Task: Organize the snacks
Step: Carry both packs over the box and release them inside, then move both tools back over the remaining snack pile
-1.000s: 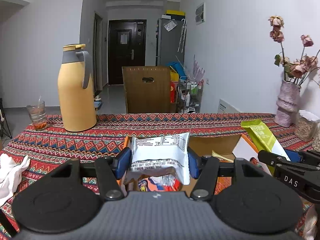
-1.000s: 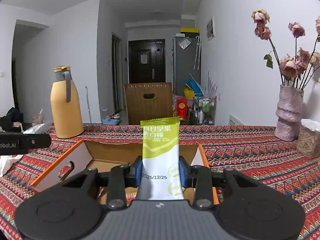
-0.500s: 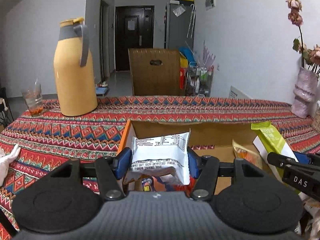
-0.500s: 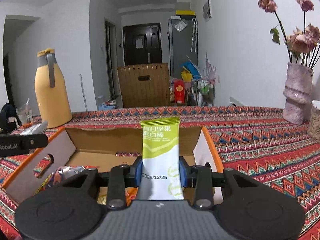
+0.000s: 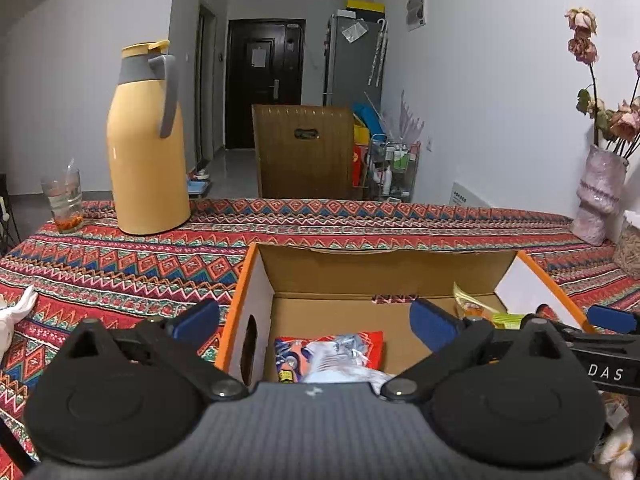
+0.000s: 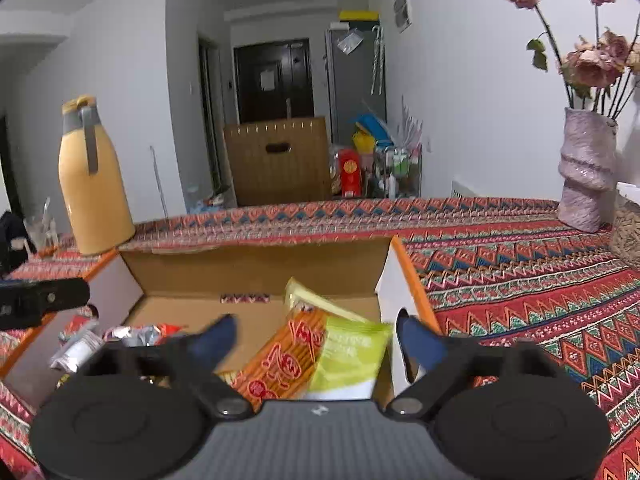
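Observation:
An open cardboard box (image 5: 384, 268) (image 6: 256, 268) with orange edges sits on the patterned tablecloth. My left gripper (image 5: 316, 318) hangs over its left half, jaws opening wide, nothing between them; a white and red snack packet (image 5: 340, 356) lies loose below in the box. My right gripper (image 6: 316, 334) hangs over the right half, jaws opening too; the green and white nut bar (image 6: 352, 356) lies free in the box against an orange biscuit pack (image 6: 288, 356). The silvery red packet (image 6: 92, 344) rests at the box's left.
A yellow thermos jug (image 5: 146, 144) and a drinking glass (image 5: 64, 200) stand at the far left of the table. A pink vase (image 6: 586, 172) with dried flowers and a jar (image 6: 628, 228) stand at the far right. A wooden chair back (image 5: 306, 152) rises behind the table.
Both grippers sank toward the box and let go. The white packet dropped from the left jaws into the box; the green nut bar dropped from the right jaws. Both now stand wide.

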The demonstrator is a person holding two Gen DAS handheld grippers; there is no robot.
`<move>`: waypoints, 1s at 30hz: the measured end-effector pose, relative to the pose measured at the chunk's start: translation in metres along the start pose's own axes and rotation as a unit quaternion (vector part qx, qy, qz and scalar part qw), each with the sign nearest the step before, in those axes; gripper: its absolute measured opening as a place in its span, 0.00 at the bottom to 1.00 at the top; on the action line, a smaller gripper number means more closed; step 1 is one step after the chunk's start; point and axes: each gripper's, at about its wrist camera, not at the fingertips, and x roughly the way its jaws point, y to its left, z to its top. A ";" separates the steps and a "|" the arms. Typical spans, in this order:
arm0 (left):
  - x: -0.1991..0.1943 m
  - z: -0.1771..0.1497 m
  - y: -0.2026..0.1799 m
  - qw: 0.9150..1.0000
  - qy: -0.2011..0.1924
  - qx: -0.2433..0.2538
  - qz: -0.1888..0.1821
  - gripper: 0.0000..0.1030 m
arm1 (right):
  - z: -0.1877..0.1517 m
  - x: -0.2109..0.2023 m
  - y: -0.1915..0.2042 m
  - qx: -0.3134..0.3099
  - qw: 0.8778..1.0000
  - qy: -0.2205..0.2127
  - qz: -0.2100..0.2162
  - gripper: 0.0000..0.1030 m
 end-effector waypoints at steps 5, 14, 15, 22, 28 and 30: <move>-0.003 0.001 0.000 1.000 -0.001 -0.004 0.002 1.00 | 0.001 -0.003 -0.002 0.003 1.000 -0.005 0.003 1.00; -0.016 0.010 0.000 1.000 -0.012 -0.014 0.000 1.00 | 0.009 -0.016 0.000 0.002 1.000 -0.019 -0.001 1.00; -0.019 0.011 0.000 1.000 -0.014 -0.015 0.001 1.00 | 0.010 -0.020 0.001 0.001 1.000 -0.023 -0.002 1.00; -0.045 0.011 -0.002 1.000 -0.031 -0.006 -0.001 1.00 | 0.012 -0.047 0.004 -0.009 0.999 -0.036 -0.004 1.00; -0.068 0.002 0.000 0.999 -0.034 -0.006 -0.004 1.00 | 0.003 -0.070 0.006 -0.012 0.999 -0.030 0.002 1.00; -0.077 -0.002 0.001 0.999 -0.035 -0.006 -0.006 1.00 | -0.001 -0.078 0.007 -0.016 0.999 -0.028 0.004 1.00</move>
